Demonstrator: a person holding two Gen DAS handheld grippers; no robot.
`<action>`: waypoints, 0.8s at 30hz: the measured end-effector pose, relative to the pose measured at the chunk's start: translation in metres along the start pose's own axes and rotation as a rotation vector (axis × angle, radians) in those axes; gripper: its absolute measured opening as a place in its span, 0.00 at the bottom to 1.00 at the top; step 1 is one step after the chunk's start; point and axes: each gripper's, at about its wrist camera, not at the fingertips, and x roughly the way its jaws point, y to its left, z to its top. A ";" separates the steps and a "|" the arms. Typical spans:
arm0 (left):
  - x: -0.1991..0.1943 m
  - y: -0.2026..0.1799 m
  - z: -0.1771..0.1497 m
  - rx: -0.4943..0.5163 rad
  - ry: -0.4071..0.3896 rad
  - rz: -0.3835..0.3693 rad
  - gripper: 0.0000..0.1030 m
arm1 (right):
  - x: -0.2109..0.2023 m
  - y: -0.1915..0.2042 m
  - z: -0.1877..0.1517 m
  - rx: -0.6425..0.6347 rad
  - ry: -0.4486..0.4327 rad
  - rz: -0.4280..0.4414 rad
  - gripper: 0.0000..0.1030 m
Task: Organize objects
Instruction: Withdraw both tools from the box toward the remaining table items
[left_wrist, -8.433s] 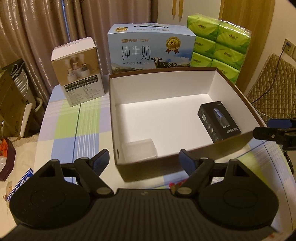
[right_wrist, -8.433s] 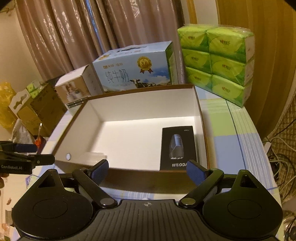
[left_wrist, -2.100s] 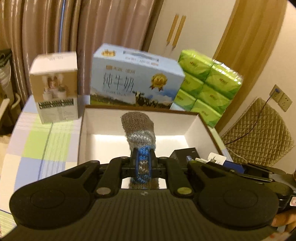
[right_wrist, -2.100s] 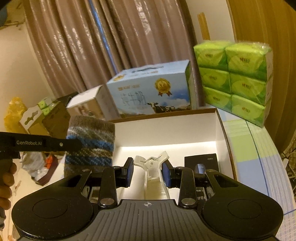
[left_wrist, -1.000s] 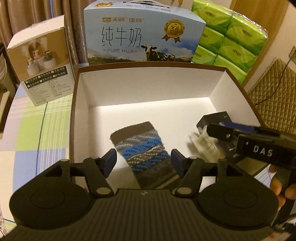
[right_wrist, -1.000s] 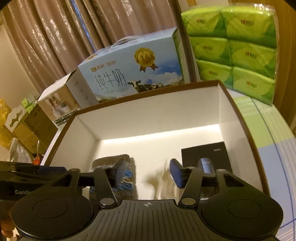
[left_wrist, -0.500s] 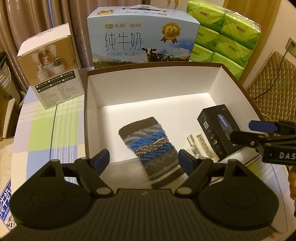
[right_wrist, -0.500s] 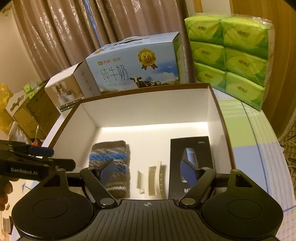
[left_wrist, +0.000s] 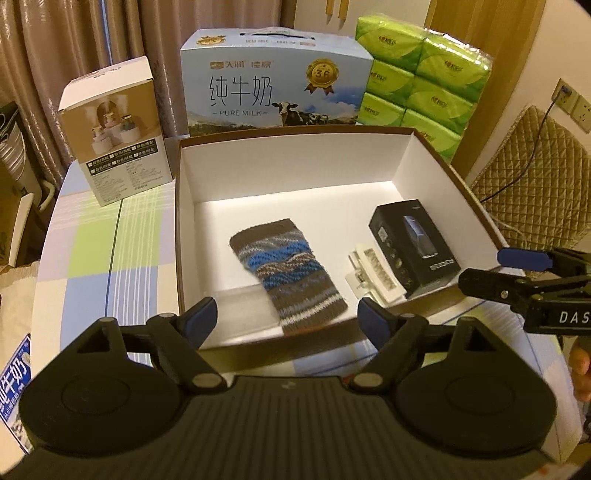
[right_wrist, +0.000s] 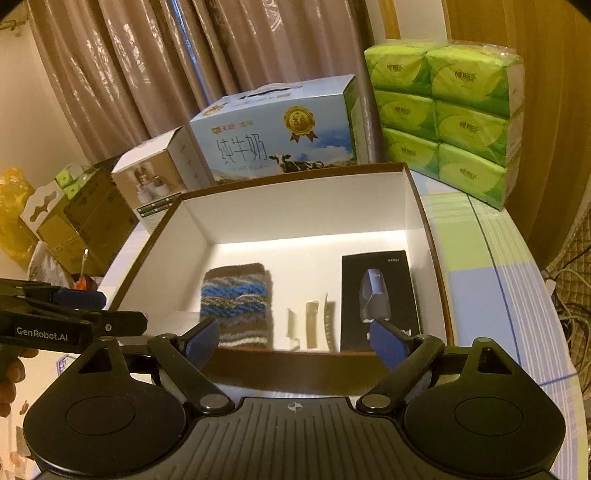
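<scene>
An open brown cardboard box with white inside (left_wrist: 295, 162) (right_wrist: 306, 206) stands on the table. In it lie a striped brown-and-blue knitted sock (left_wrist: 288, 269) (right_wrist: 236, 299), a white hair clip (left_wrist: 373, 273) (right_wrist: 314, 325), a black product box (left_wrist: 413, 243) (right_wrist: 376, 291) and a clear plastic piece (left_wrist: 240, 306) at the front left. My left gripper (left_wrist: 286, 317) is open and empty in front of the box's near wall. My right gripper (right_wrist: 295, 339) is open and empty at the near wall too; it also shows in the left wrist view (left_wrist: 524, 269).
Behind the box stand a small white-and-tan carton (left_wrist: 114, 129) (right_wrist: 151, 181), a blue milk carton (left_wrist: 273, 88) (right_wrist: 280, 136) and a stack of green tissue packs (left_wrist: 424, 77) (right_wrist: 447, 114). The table has a checked cloth (left_wrist: 92, 251). Curtains hang behind.
Both grippers let go: the sock and the hair clip now lie in the box. Both grippers have drawn back toward the near wall, open.
</scene>
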 end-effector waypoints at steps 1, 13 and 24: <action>-0.004 -0.001 -0.003 -0.004 -0.003 0.001 0.79 | -0.004 0.001 -0.002 0.000 -0.003 0.003 0.84; -0.045 -0.012 -0.038 -0.035 -0.023 0.001 0.82 | -0.038 0.011 -0.025 0.003 -0.009 0.009 0.87; -0.066 -0.011 -0.078 -0.061 0.011 0.023 0.82 | -0.062 0.012 -0.053 0.015 0.007 -0.006 0.88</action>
